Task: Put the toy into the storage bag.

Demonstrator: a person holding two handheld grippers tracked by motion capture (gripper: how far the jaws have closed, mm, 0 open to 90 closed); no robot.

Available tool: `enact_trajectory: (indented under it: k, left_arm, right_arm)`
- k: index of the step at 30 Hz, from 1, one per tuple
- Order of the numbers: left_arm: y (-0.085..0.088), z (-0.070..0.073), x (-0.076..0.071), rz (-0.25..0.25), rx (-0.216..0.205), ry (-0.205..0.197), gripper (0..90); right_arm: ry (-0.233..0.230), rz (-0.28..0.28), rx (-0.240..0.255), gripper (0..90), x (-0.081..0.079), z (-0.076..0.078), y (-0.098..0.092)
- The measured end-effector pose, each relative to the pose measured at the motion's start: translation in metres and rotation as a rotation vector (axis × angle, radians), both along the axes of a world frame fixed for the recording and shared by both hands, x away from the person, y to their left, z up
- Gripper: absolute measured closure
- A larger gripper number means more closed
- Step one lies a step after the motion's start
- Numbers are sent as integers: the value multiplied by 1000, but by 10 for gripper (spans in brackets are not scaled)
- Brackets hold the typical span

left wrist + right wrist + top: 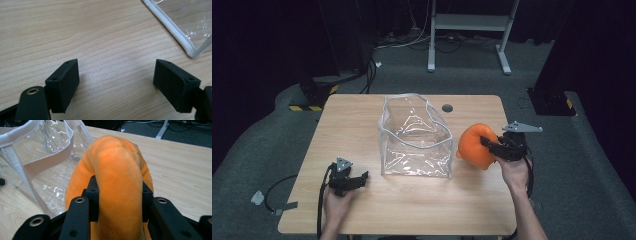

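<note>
Right gripper (490, 143), right of centre in the high view, is clamped on an orange plush toy (476, 145). In the right gripper view the 2 jaws squeeze a fat fold of the plush toy (117, 177) near frame centre, fabric bulging above the pads, so the grip looks firm. The toy sits just right of the clear plastic bag (416, 136), seemingly lifted a bit off the table (362, 115); cannot tell if its underside touches the wood.

The bag stands upright at mid-frame with its white-trimmed mouth open upward, probably so the toy can drop in from above. In the right gripper view the bag (37, 157) fills the upper left, close to the toy, touching or not unclear.

Left gripper (357, 179), lower left of the high view, rests low over the table, jaws spread wide with nothing between them. The left gripper view shows bare wood between the pads (65, 83) and the bag's bottom corner (190, 47) at upper right, near but apart. Likely parked to steady the bag.

Judgement: carry stage, toy not yet in.
</note>
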State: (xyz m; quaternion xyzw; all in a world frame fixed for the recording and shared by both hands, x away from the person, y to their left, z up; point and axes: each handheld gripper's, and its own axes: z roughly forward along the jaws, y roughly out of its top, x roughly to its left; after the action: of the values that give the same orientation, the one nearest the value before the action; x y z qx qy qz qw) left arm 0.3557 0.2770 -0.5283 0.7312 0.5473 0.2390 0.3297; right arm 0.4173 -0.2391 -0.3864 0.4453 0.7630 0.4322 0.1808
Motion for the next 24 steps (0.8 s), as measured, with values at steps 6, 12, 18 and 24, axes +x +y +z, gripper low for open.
enact_trajectory:
  k: [6, 12, 18, 24]
  left_arm:
    - [0, 0, 0, 0, 0, 0, 208]
    - [0, 0, 0, -1, -1, 0, 208]
    - [0, 0, 0, -1, 0, 0, 208]
    - [0, 0, 0, 1, -1, 0, 208]
  right_arm:
    - [-27, -9, 8, 648, -6, 10, -3]
    - [-34, 2, 50, 649, -9, 19, -6]
    - [-52, 5, 46, 648, -11, 29, -7]
    - [-62, 10, 47, 648, -14, 39, -7]
